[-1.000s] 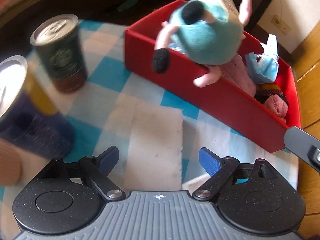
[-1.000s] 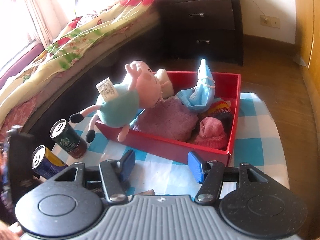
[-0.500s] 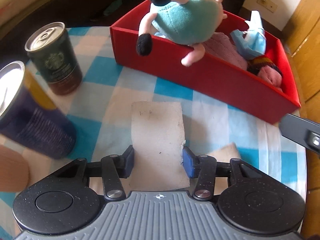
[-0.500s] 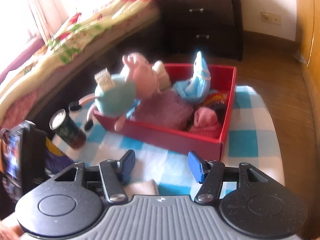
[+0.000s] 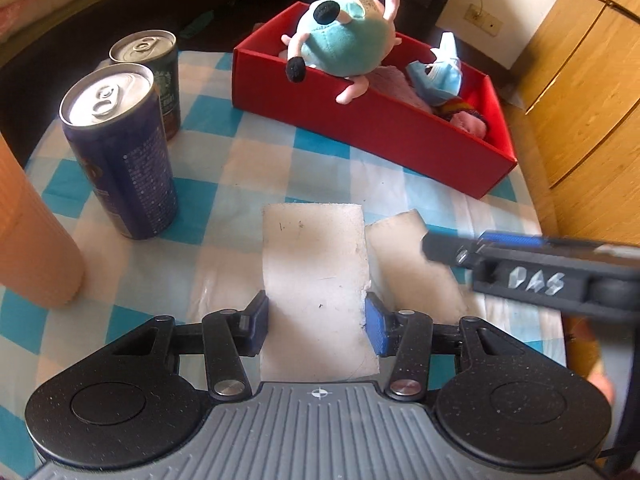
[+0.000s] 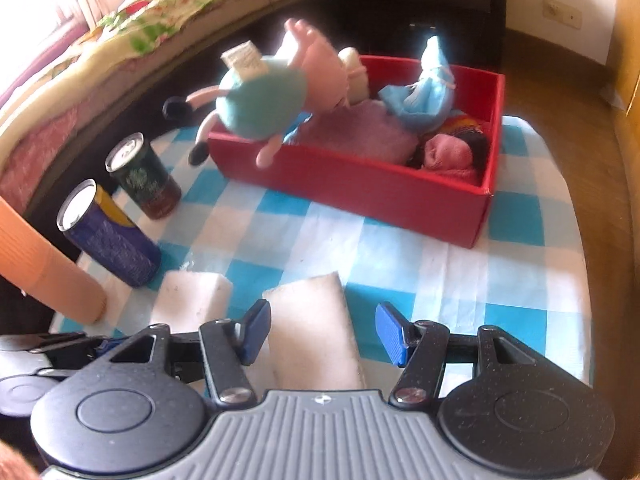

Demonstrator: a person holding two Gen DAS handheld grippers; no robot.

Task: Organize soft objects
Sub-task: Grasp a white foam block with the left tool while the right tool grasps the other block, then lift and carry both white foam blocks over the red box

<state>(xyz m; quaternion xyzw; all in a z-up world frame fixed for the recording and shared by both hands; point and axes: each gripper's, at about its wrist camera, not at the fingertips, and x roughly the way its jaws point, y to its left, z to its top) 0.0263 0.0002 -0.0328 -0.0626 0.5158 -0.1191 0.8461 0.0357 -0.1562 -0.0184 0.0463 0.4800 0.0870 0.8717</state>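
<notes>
**Spotter:** What have I got in each claw?

**Operator:** My left claw (image 5: 316, 326) is clenched on the nearer white foam block (image 5: 316, 272), both pads against its sides. My right claw (image 6: 320, 334) is released, straddling the second foam block (image 6: 316, 332) on the counter (image 6: 520, 280); only one pad sits near it.

**Spotter:** How do I do it well?

**Operator:** I lift straight, then cross to the red box (image 5: 400, 136). The plush pig (image 5: 348, 52) overhangs its near wall and two cans (image 5: 120, 152) stand left, so I aim for the emptier right end.

Red box (image 5: 372, 128) on blue-and-white checked cloth (image 5: 224, 168).
</notes>
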